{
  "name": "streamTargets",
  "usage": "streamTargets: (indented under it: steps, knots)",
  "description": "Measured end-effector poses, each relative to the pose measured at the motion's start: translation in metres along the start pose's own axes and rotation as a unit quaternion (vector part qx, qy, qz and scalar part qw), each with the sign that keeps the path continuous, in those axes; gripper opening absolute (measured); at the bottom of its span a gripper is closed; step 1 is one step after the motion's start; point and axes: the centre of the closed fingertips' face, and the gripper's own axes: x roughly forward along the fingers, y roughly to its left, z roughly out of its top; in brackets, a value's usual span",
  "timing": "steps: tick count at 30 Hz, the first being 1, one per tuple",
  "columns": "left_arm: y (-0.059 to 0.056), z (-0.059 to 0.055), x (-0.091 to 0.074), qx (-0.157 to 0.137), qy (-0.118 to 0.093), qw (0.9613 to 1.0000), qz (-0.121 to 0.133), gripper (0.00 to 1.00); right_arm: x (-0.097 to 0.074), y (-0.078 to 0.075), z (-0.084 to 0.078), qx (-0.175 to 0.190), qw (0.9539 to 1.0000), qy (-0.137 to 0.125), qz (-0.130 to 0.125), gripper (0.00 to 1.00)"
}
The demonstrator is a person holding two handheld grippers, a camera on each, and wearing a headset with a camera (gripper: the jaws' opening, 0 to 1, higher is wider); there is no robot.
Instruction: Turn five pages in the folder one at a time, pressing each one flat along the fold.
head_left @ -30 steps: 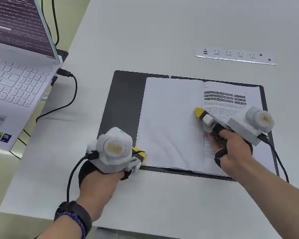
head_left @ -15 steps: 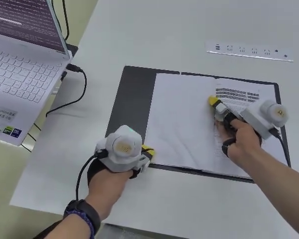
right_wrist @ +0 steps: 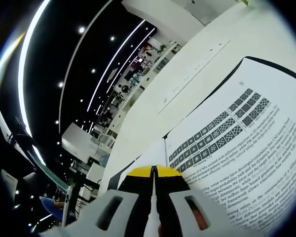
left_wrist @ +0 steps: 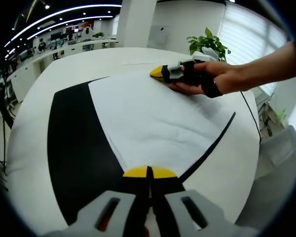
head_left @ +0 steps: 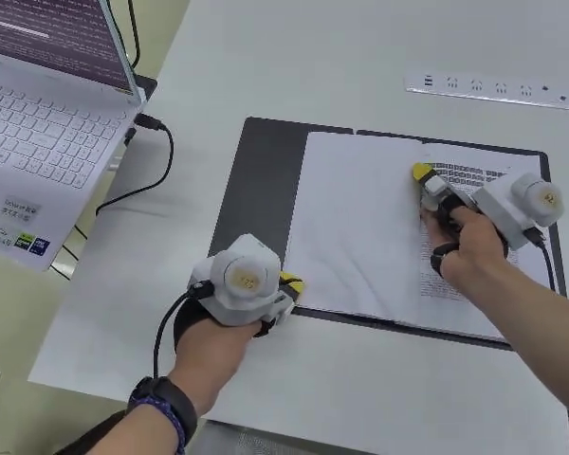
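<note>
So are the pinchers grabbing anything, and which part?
Nothing seems held. The right gripper is shut, its tip resting on the fold of the folder; the left gripper is shut by the lower corner of the blank page, nothing visibly pinched.

One open folder [head_left: 261, 190] lies on one desk [head_left: 313, 57]. Two tongs work there: left tongs [head_left: 292, 284] and right tongs [head_left: 422, 173]. Also one laptop [head_left: 47, 123], one power strip [head_left: 484, 90] and one potted plant [left_wrist: 209, 42].
</note>
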Motion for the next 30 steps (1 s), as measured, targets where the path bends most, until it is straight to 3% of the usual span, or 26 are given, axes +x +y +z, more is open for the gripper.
streamTargets:
  steps: [5, 15, 18, 30]
  knots:
    - [0.001, 0.000, 0.001, 0.000, 0.000, 1.0000, -0.001, 0.00, 0.007, 0.002, 0.008, 0.012, 0.9999, -0.010, -0.005, 0.00]
    - [0.002, 0.001, 0.001, -0.009, -0.001, 0.9999, -0.005, 0.00, 0.028, 0.000, 0.022, 0.021, 0.9997, -0.003, -0.013, 0.00]
    - [0.002, 0.000, 0.002, -0.006, 0.001, 1.0000, -0.006, 0.00, 0.026, -0.001, 0.022, 0.024, 0.9997, -0.003, -0.009, 0.00]
    - [0.001, 0.001, 0.001, -0.007, 0.000, 1.0000, -0.005, 0.00, 0.004, 0.001, 0.003, -0.023, 0.9995, 0.017, 0.013, 0.00]
